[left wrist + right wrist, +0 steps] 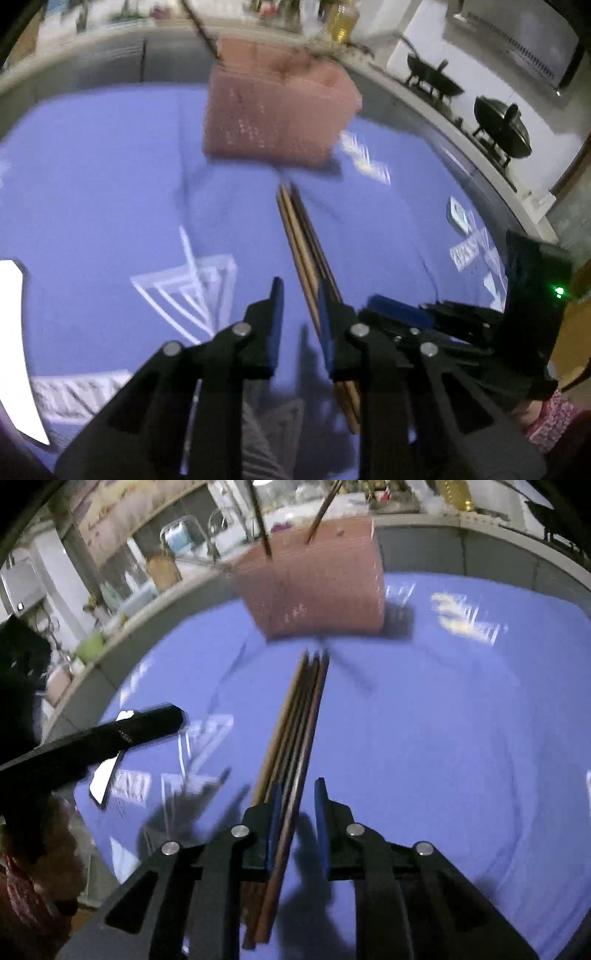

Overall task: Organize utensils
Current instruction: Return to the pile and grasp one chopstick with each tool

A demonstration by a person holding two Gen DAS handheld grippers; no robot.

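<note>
Bundle of wooden chopsticks (301,236) lies on the blue cloth (110,177), tips toward the pink perforated utensil basket (273,114). My left gripper (300,314) hangs over it, jaws slightly apart, the sticks against the right-hand pad; no pinch. My right gripper (298,805) likewise, narrow gap, bundle beside its left-hand pad. Two sticks (260,520) stand in the basket. Stove pans (502,125) behind.

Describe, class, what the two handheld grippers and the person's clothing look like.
Each gripper, left and right, is black, with blue pads on its fingers, silver pivot pins and triangular cut-outs. A green light glows on the right unit. The sleeve is pink-patterned.
</note>
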